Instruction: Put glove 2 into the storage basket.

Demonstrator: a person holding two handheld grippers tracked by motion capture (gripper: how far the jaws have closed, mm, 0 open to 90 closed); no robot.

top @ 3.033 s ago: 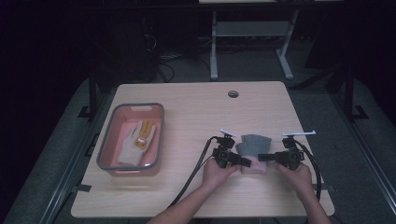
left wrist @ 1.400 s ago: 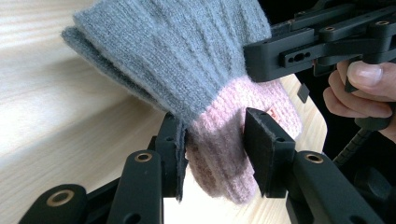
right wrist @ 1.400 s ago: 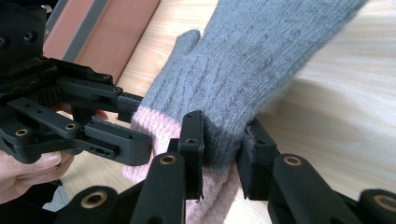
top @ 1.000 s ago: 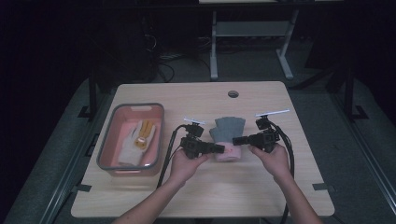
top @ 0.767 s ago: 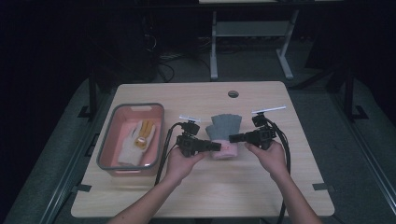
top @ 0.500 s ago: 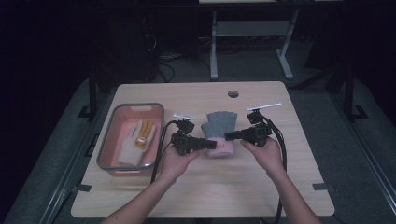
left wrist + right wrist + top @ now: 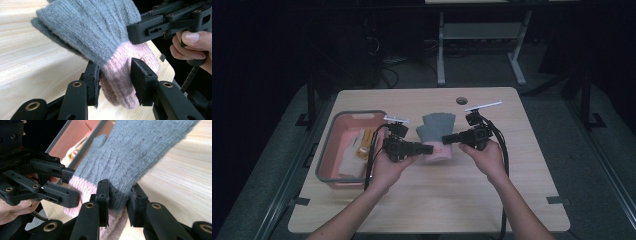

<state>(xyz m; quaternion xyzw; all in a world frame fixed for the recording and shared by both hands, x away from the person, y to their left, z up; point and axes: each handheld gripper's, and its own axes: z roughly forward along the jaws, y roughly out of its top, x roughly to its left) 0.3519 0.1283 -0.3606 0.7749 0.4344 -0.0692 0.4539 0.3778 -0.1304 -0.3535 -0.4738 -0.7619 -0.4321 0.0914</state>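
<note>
Dim room, pale wooden table (image 7: 432,200): both grippers carrying a grey knitted glove with a pink cuff (image 7: 436,136) toward the tray.

The left gripper (image 7: 419,148) and right gripper (image 7: 448,138) are facing each other over mid-table, each with jaws narrowed and pressing on the glove's cuff end from opposite sides; in the left gripper view the pads are pinching the pink band, in the right gripper view they are biting where grey meets pink. The grey finger end is trailing away across the wood, apparently brushing it. A grey-rimmed pink plastic tray (image 7: 328,159), already holding some pale cloth and a yellowish item, is sitting just left of the left hand. Judging the step as mid-carry: next the pair needs to keep travelling left together, clear the tray's rim, then let go over it.
</note>
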